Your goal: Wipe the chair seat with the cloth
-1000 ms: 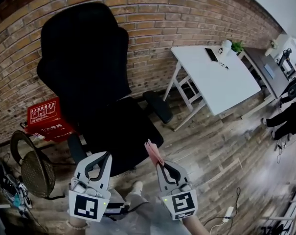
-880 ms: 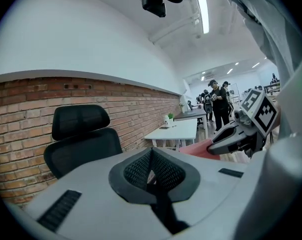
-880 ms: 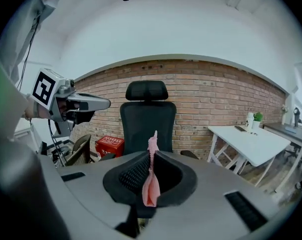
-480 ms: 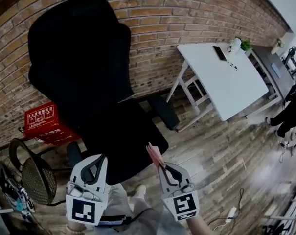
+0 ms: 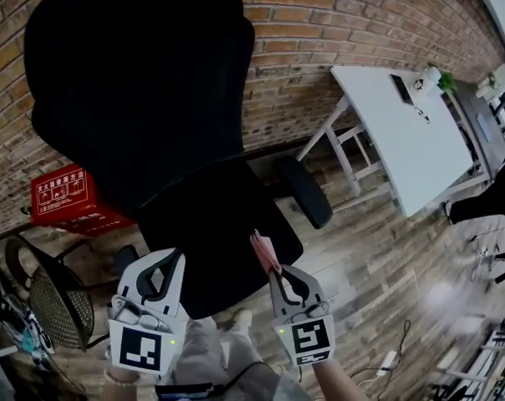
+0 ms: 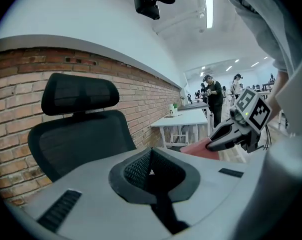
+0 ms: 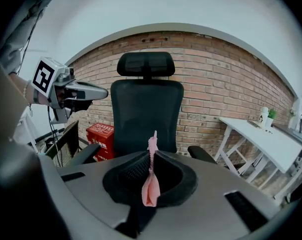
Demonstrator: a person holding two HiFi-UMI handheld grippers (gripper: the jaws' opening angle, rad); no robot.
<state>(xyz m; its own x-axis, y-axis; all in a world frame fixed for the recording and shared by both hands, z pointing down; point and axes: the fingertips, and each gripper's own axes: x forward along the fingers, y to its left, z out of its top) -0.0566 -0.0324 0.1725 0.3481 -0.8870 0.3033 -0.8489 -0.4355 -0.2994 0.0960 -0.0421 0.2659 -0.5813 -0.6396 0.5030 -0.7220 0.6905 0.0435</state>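
- My right tool (image 5: 274, 274) is clamped shut on the cloth (image 5: 263, 253), a thin pink piece pinched between the pads; one end stands up past the tips and a fold hangs down in the throat of the tool (image 7: 151, 170).
- The cloth (image 7: 150, 186) is off the seat, up in the air at the seat's front right edge as I look down on it. I cannot tell whether its tip brushes the upholstery.
- My left tool (image 5: 170, 261) has its jaws pressed together with nothing between them (image 6: 150, 158).
- The left tool is raised just beside the right one, both at the front of the seat (image 5: 210, 224), the left over its front left part.
- From the left tool I see the right tool (image 6: 214, 142) off to the side with the pink cloth (image 6: 196, 148) sticking out of it.
- From the right tool I see the left tool (image 7: 98, 92) up at the left, pointing toward the chair (image 7: 148, 111).
- The chair is black, with a tall backrest (image 5: 135, 82) toward the brick wall (image 5: 319, 23) and an armrest (image 5: 302, 192) on the right.
- A red box (image 5: 64, 197) sits on the wood floor (image 5: 377, 257) left of the chair, against the wall.
- A white table (image 5: 402, 136) stands to the right, well apart from the chair.
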